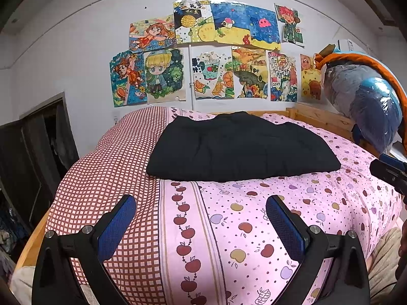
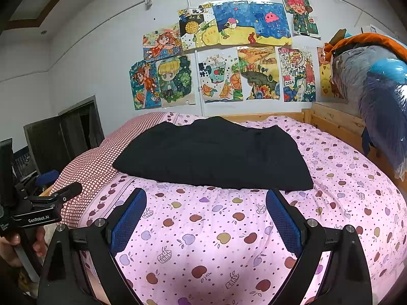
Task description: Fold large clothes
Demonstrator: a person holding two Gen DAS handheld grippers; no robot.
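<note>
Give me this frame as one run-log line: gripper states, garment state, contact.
left hand-held gripper: open, empty | right hand-held gripper: open, empty | black garment: folded on pink quilt | contact: none

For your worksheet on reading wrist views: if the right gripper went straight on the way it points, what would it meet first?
Most likely the black folded garment. The right gripper is open and empty above the pink apple-print quilt; if it is angled down, it could brush the quilt first. Depth is unclear.
</note>
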